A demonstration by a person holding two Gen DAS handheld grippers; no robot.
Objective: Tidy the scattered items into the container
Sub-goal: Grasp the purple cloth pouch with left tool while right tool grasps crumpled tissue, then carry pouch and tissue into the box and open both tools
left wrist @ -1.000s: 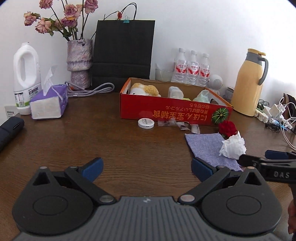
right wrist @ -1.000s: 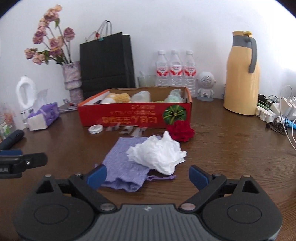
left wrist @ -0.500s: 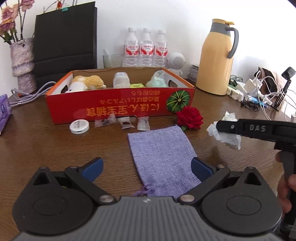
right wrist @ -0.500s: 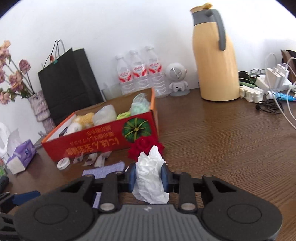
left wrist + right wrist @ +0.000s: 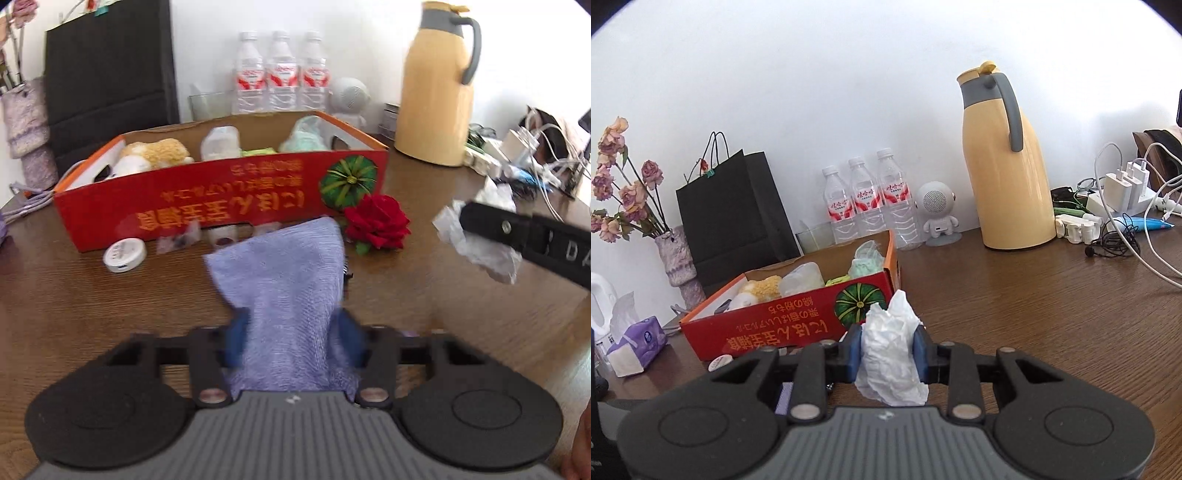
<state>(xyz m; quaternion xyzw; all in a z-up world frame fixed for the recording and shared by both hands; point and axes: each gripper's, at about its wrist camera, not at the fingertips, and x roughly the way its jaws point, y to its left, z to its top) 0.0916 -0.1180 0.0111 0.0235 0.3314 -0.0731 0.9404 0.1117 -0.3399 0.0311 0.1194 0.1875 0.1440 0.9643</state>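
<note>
Closing on the purple pouch (image 5: 284, 280), the left tool (image 5: 291, 338) seemingly pinches it; the right tool (image 5: 886, 350) clamps tissue (image 5: 892, 354). Rose (image 5: 376, 221), tin (image 5: 125, 254) and 3 sweets before the red box (image 5: 221, 206) remain.

what the views won't give up

left gripper (image 5: 291, 338) pads blur as the jaws close on the purple cloth (image 5: 284, 280), whose near end is hidden under the body. small packets (image 5: 221, 234) by the red box (image 5: 207, 210) are too smeared to name. the crumpled tissue (image 5: 890, 354) covers the right gripper (image 5: 888, 352) gap, and the cloth hides behind its frame there.
</note>
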